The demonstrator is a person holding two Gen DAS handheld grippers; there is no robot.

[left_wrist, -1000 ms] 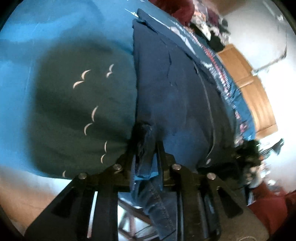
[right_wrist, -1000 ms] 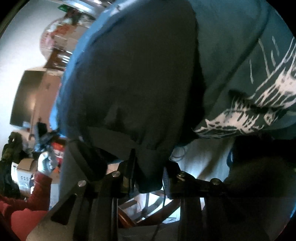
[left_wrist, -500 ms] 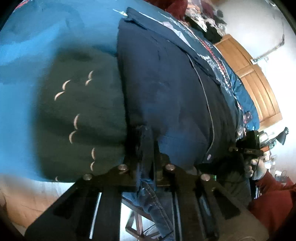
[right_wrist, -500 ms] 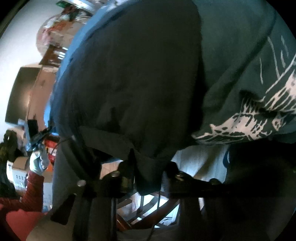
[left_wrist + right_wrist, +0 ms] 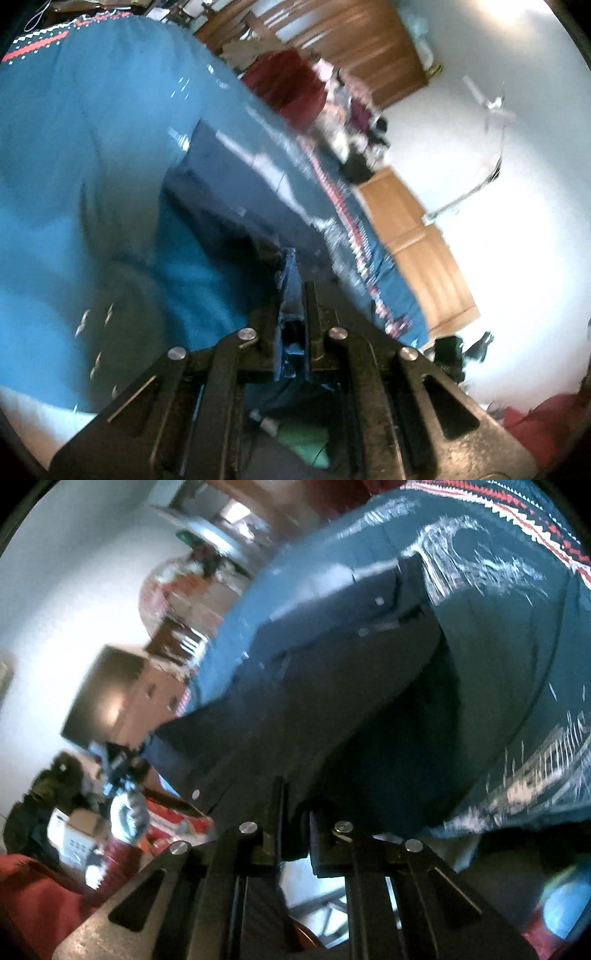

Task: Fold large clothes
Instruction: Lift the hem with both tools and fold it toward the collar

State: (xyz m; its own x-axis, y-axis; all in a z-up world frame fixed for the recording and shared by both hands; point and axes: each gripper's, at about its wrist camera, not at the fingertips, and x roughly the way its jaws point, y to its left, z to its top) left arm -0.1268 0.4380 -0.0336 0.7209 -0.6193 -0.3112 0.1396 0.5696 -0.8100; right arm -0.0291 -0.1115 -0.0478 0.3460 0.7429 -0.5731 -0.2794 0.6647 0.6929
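Observation:
A large dark navy garment (image 5: 236, 184) lies stretched over a teal bedspread (image 5: 92, 147). My left gripper (image 5: 293, 295) is shut on its blue hem, which sticks up between the fingers. In the right wrist view the same navy garment (image 5: 332, 686) spans the middle, and my right gripper (image 5: 295, 812) is shut on its dark edge. Both views are motion-blurred. The far end of the garment lies flat on the bedspread (image 5: 498, 635), which has white printed patterns.
Wooden wardrobe doors (image 5: 413, 236) and a white wall stand beyond the bed. A red pile (image 5: 291, 81) and other clutter sit at the bed's far end. A person's gloved hand (image 5: 125, 805), boxes and a dark screen (image 5: 103, 698) are at the left.
Both grippers have swung upward and away with the garment's edge still held. The bed has dropped lower in view, and the room and walls now show. The dark green printed cloth has slid to the lower left.

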